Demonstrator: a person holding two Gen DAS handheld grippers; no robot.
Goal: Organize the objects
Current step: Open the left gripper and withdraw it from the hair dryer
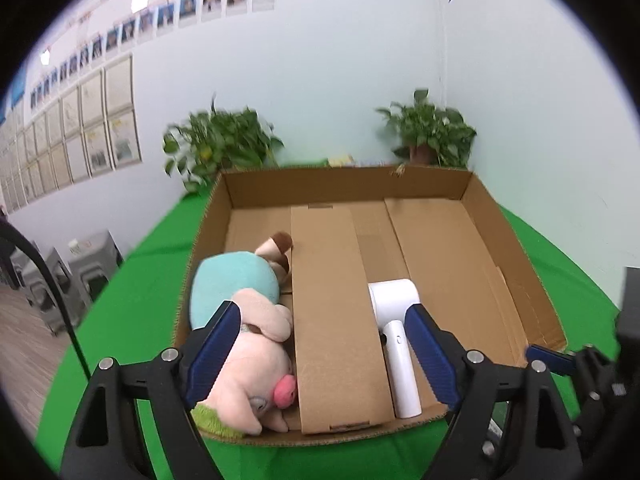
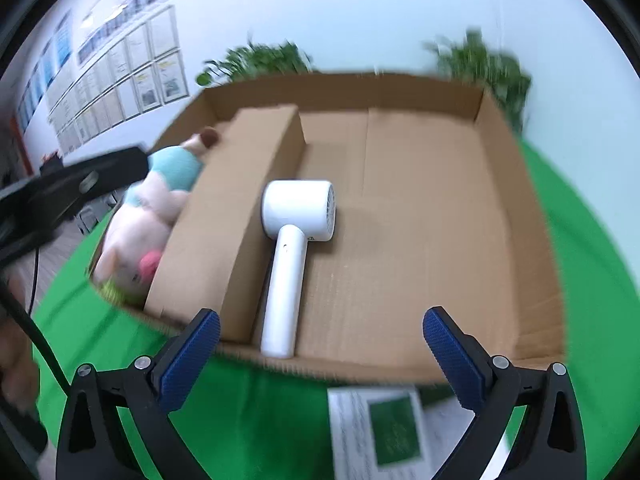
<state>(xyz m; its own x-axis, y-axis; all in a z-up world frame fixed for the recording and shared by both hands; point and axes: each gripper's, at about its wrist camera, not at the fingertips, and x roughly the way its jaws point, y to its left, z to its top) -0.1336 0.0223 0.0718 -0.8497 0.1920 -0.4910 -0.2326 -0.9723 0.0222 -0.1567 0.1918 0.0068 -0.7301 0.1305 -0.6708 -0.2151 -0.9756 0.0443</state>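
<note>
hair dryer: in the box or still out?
In. The white hair dryer lies flat on the floor of the cardboard box, just right of the long cardboard insert, handle toward the near wall. Nothing grips it.

Office: wall of framed notices (image 1: pixel 100 120)

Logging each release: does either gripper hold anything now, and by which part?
Nothing is held. The left gripper and right gripper are both open and empty; the hair dryer lies in the box.
</note>
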